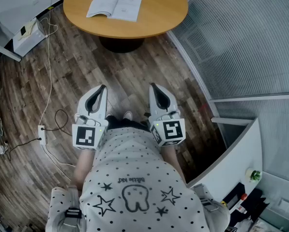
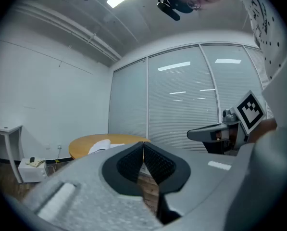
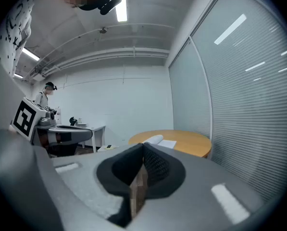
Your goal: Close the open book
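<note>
An open white book [image 1: 114, 5] lies flat on a round wooden table [image 1: 159, 13] at the top of the head view, well ahead of both grippers. My left gripper [image 1: 102, 88] and right gripper [image 1: 152, 86] hang side by side over the wood floor, close to my body and far short of the table. Both are shut with nothing between the pads. In the left gripper view the shut left gripper [image 2: 143, 145] points toward the book [image 2: 100, 146]. In the right gripper view the shut right gripper [image 3: 143, 146] has the book [image 3: 156, 140] just beyond its tip.
A glass wall with blinds [image 1: 241, 42] curves along the right. A white box [image 1: 27, 34] and cables with a power strip [image 1: 42, 133] lie on the floor at left. A white counter [image 1: 234, 161] stands at lower right. A white desk [image 3: 88, 129] stands far left.
</note>
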### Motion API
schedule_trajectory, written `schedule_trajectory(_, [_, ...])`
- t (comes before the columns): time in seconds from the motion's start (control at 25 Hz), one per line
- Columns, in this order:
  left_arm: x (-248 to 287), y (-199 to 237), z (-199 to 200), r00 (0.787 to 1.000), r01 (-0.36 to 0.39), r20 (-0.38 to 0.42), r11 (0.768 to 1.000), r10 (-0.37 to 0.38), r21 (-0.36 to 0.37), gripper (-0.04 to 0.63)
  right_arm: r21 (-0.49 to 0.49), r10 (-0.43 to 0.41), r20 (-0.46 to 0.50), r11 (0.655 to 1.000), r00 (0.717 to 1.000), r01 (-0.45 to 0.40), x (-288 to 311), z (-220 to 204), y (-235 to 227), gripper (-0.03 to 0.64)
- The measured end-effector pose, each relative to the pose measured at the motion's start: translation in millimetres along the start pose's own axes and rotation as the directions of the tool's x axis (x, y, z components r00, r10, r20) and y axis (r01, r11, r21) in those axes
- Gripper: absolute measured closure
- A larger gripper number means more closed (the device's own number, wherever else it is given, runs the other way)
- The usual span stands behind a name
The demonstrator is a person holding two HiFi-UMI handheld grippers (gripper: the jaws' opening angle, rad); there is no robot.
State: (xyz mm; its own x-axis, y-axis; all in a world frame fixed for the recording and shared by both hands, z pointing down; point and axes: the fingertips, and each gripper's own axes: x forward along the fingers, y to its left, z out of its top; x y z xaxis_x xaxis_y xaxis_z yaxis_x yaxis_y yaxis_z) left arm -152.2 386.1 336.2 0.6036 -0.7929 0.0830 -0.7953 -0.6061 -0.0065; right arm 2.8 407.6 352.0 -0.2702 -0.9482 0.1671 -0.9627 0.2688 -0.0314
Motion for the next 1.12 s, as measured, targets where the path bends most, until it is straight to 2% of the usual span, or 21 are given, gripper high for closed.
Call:
schedule_trajectory(0.4, [14.6, 2.1, -8.2, 0.999, -0.009, -0.033, 1.000, 0.009, -0.001, 0.583, 0.014, -0.007, -0.005, 1.000, 1.000, 0.007, 8.6, -2.2, -16.1, 0.614])
schedule_trajectory(0.88, [28.6, -4.0, -5.5, 0.999, 0.020, -0.032, 1.000, -0.021, -0.003, 0.583, 0.030, -0.011, -0.011, 1.000, 1.000, 0.011, 6.9, -3.8, -28.1, 0.614])
schedule_trajectory(1.12, [30.5, -9.0, -9.3, 0.999, 0.016, -0.042, 1.000, -0.015, 0.008, 0.583, 0.055, 0.016, -0.019, 0.998, 1.000, -0.015, -3.2, -9.9, -40.2, 0.614])
